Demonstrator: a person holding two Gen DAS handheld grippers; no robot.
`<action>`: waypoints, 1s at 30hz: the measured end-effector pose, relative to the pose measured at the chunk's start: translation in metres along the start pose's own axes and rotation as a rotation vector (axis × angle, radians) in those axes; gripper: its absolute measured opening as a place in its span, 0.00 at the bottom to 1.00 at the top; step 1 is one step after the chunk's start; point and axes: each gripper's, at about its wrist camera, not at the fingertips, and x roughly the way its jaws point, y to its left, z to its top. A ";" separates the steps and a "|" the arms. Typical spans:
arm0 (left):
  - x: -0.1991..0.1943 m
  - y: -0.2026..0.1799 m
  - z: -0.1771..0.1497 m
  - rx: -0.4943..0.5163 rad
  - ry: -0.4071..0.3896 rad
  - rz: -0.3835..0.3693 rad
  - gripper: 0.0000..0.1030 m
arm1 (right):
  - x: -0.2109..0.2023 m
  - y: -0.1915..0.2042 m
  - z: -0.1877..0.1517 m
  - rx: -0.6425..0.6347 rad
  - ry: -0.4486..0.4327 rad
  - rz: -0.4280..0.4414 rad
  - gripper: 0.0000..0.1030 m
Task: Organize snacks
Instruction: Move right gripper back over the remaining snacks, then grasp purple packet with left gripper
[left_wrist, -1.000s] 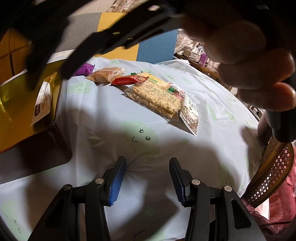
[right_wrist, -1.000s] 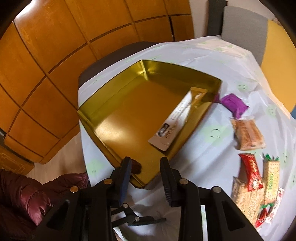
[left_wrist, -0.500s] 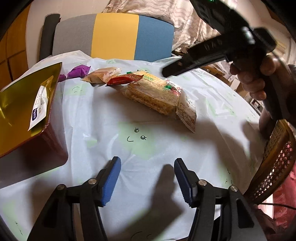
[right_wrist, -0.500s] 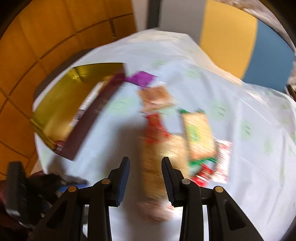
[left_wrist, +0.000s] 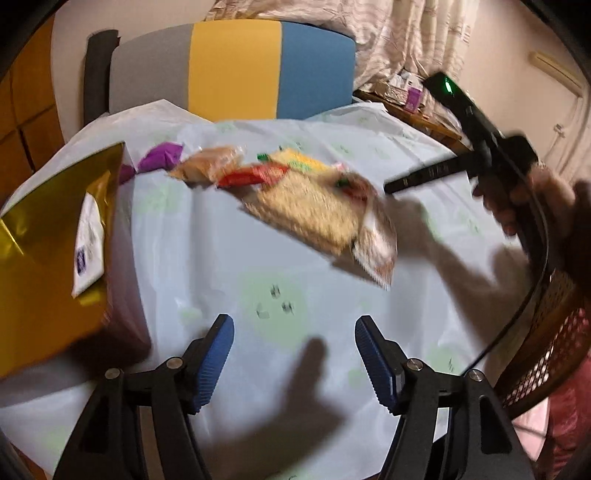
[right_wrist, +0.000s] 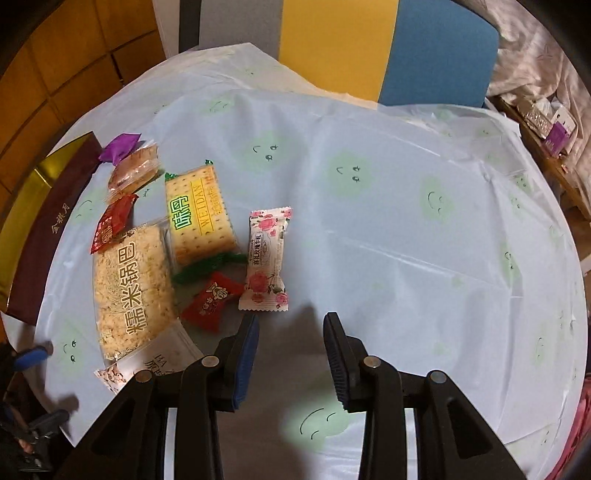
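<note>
**Desk:** So, reading left to right, what did the frame hold?

**Photographer:** At far left sat the gold tin (left_wrist: 33, 306), tilted in the left wrist view, with one white sachet (left_wrist: 88, 245) already lying inside it. Next came the loose snacks on the pale smiley tablecloth (right_wrist: 388, 229): a purple candy (right_wrist: 120, 146), a brown biscuit pack (right_wrist: 135, 171), a red wrapper (right_wrist: 110, 227), the big rice cracker pack (right_wrist: 129, 291), a Weidan cracker pack (right_wrist: 199, 216), a small red candy (right_wrist: 210, 302) and a rose-print nougat bar (right_wrist: 266, 260).

**Desk:** And the tongs?

**Photographer:** The left gripper (left_wrist: 293, 363) hung over bare cloth, jaws just widened and spread, nothing between them. The right gripper (right_wrist: 290, 363) pointed down just beside the nougat bar, jaws only part open after easing apart, also empty.

**Desk:** Which step was that?

**Photographer:** By my reading, the reach for the next snack, with most of the pile yet to go into the tin.

**Desk:** What did the next move call for?

**Photographer:** Probably more spread on the right jaws, a shift left over the nougat bar or red candy, then a squeeze across its narrow side.
</note>
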 end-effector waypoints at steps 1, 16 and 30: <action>-0.002 0.003 0.008 -0.018 0.001 0.000 0.67 | 0.000 0.001 0.000 -0.004 0.005 -0.004 0.38; 0.021 0.080 0.172 -0.414 0.094 -0.033 0.67 | -0.036 -0.007 0.006 0.070 -0.129 -0.010 0.38; 0.120 0.132 0.248 -0.227 0.339 0.222 0.68 | -0.051 -0.021 0.012 0.120 -0.189 0.008 0.39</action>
